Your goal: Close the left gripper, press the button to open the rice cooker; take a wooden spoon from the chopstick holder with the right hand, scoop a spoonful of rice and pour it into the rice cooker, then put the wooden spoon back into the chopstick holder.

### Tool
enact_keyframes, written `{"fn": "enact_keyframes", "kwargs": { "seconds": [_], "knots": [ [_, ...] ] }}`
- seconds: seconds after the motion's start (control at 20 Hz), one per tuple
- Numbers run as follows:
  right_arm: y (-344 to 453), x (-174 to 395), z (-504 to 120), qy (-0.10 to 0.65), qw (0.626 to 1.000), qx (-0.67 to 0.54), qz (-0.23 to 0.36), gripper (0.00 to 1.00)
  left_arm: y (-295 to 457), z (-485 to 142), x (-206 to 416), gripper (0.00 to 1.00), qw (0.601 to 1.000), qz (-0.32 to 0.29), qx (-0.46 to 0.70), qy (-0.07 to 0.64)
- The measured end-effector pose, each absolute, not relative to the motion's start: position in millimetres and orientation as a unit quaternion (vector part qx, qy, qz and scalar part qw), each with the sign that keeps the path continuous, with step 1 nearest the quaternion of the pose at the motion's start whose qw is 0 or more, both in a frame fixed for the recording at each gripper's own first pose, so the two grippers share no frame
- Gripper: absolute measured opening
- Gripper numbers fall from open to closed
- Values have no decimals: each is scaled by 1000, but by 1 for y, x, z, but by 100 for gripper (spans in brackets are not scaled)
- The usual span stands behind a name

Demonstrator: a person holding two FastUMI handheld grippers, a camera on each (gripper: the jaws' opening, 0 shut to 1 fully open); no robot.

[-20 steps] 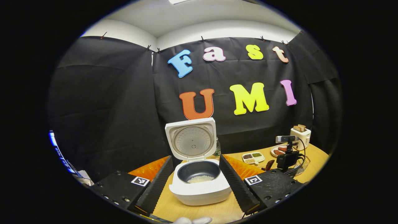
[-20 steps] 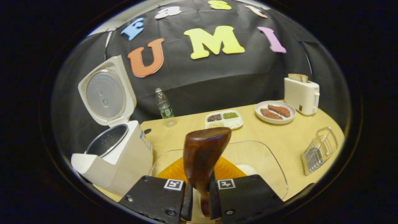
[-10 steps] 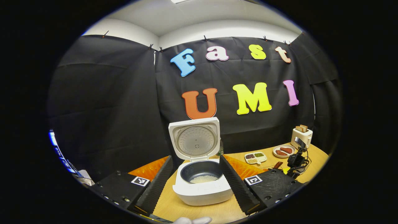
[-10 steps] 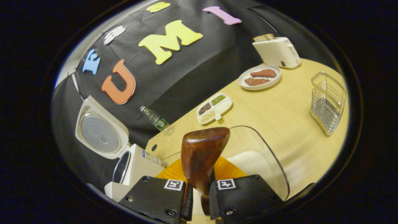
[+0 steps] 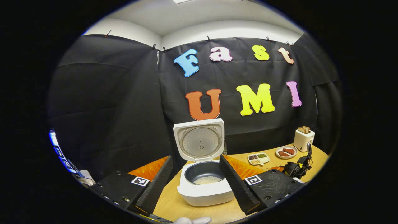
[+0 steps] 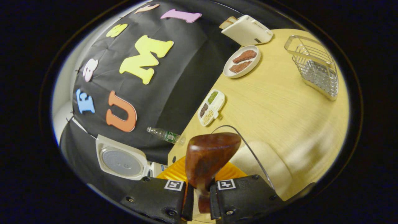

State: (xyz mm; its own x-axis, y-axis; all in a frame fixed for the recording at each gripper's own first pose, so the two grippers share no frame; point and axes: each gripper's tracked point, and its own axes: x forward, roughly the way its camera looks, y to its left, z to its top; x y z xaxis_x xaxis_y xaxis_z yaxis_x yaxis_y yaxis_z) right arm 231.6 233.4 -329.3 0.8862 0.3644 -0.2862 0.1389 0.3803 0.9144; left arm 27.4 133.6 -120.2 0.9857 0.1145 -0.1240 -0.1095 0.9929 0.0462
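Since the earlier frames the right gripper (image 6: 201,199) has rolled strongly to one side: in the right gripper view the table (image 6: 279,102) now runs at a steep slant, and the rice cooker (image 6: 122,161) has slid from the left edge down to the lower left. The wire chopstick holder (image 6: 314,67) has risen to the upper right. This roll, with rice already lying in the cooker pot (image 5: 206,179), suggests the pour is done and the spoon is being carried toward the holder for the final step. The wooden spoon (image 6: 208,161) is clamped by its handle between the right gripper's fingers; its long axis runs forward along the fingers, bowl end pointing away from the camera toward the table, above a clear container (image 6: 248,146) holding white rice. In the left gripper view the left gripper (image 5: 194,183) has its jaws spread wide and empty, framing the rice cooker, whose lid (image 5: 199,139) stands upright and open.
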Motion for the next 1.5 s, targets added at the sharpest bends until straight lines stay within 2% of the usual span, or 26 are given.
{"fn": "enact_keyframes", "kwargs": {
  "seconds": [0.15, 0.35, 0.45, 0.5, 0.55, 0.6, 0.85, 1.0, 1.05, 1.3, 1.5],
  "knots": [
    [217, 234, -312, 206, 777, 592, 66, 26, 136, -116, 27, 95, 996, 56, 22, 59],
    [196, 234, -287, 181, 784, 589, 68, 25, 135, -117, 28, 95, 997, 53, 21, 58],
    [188, 234, -280, 173, 778, 600, 67, 23, 134, -118, 29, 95, 997, 52, 19, 60],
    [186, 235, -274, 169, 774, 606, 66, 25, 134, -119, 29, 95, 997, 52, 18, 61],
    [184, 236, -272, 168, 772, 610, 63, 23, 133, -119, 29, 95, 997, 50, 18, 61],
    [182, 237, -268, 162, 769, 615, 65, 25, 134, -117, 31, 95, 997, 50, 19, 58],
    [191, 238, -231, 153, 762, 624, 82, 25, 140, -122, 32, 95, 997, 50, 13, 61],
    [209, 240, -191, 149, 763, 621, 97, 23, 150, -125, 30, 95, 996, 58, 10, 60],
    [216, 241, -176, 149, 764, 619, 101, 25, 155, -127, 29, 95, 996, 61, 9, 60],
    [280, 253, -108, 149, 768, 607, 137, 25, 175, -130, 19, 95, 995, 84, 6, 55],
    [351, 262, -100, 166, 776, 585, 168, 25, 188, -136, 12, 95, 993, 99, -4, 57]
  ]
}}
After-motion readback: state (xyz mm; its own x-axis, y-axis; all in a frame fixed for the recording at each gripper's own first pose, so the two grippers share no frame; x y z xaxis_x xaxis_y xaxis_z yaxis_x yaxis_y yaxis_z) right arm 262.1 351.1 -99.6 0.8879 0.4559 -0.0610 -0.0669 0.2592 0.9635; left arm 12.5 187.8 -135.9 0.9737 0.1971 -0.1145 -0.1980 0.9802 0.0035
